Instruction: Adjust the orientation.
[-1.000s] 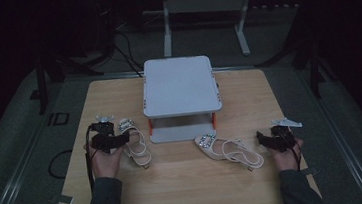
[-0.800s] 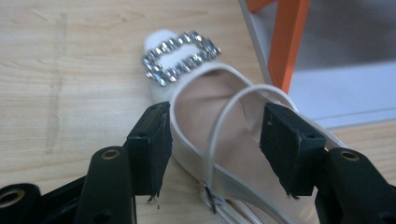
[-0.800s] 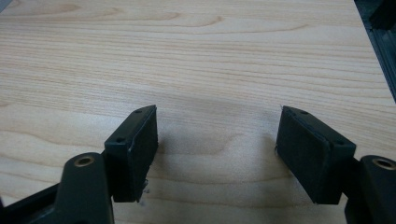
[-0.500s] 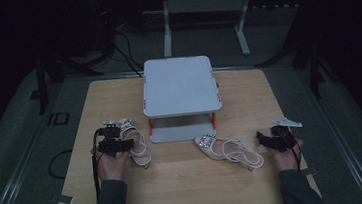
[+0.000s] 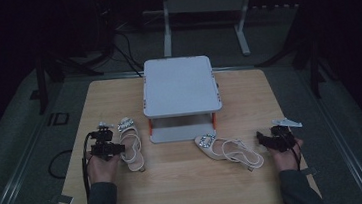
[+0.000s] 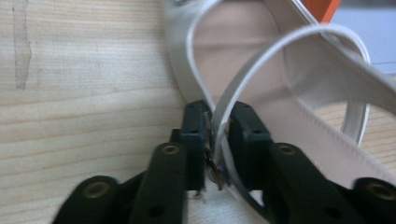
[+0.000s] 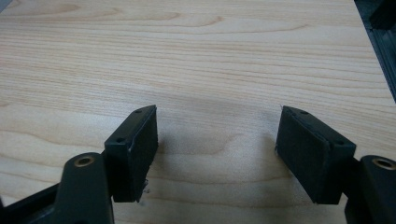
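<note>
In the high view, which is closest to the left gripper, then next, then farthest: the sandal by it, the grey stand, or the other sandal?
From the left gripper:
1. The left sandal, right beside it; its strap is pinched between the fingers.
2. The grey stand, up and to the right, mid-table.
3. The right sandal, across the table by the right gripper.

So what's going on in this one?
A person at a wooden table holds tongs in each hand. The left tongs have just been closing and are now clamped on the thin strap of the left sandal, which lies beside a small grey two-tier rack. The right tongs are open over bare wood, holding nothing. The second sandal lies in front of the rack, just left of the right hand, untouched.
</note>
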The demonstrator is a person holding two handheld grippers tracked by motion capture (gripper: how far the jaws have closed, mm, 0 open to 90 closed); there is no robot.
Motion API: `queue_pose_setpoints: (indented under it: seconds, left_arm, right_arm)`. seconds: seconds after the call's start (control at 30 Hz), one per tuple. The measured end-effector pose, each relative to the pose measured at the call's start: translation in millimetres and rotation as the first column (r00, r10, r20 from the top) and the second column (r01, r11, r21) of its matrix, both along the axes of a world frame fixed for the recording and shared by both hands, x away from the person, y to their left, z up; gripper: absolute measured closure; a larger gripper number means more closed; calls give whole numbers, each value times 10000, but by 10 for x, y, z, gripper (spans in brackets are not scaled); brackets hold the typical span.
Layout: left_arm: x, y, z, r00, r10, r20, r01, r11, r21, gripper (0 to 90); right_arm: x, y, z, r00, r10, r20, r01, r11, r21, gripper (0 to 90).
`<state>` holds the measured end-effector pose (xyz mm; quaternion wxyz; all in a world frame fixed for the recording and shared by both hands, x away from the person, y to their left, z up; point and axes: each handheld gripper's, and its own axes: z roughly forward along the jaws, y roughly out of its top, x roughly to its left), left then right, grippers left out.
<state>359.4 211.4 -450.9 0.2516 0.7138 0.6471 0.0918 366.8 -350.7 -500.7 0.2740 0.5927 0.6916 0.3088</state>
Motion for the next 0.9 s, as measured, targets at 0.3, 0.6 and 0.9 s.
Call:
queue_pose_setpoints:
  seconds: [0.3, 0.6, 0.9]
  left_arm:
    - [238, 83, 70, 9999, -136, -7, 136, 9963, 851, 801]
    - [226, 82, 193, 9995, -50, 302, 31, 9980, 631, 707]
    - [287, -18, 111, 9999, 28, -122, -15, 9948, 1018, 600]
  right_arm:
    - [0, 1, 1, 10000, -7, -8, 7, 10000, 20, 294]
    - [0, 1, 1, 10000, -7, -6, 7, 10000, 18, 294]
    - [0, 1, 1, 10000, -6, -5, 6, 10000, 15, 294]
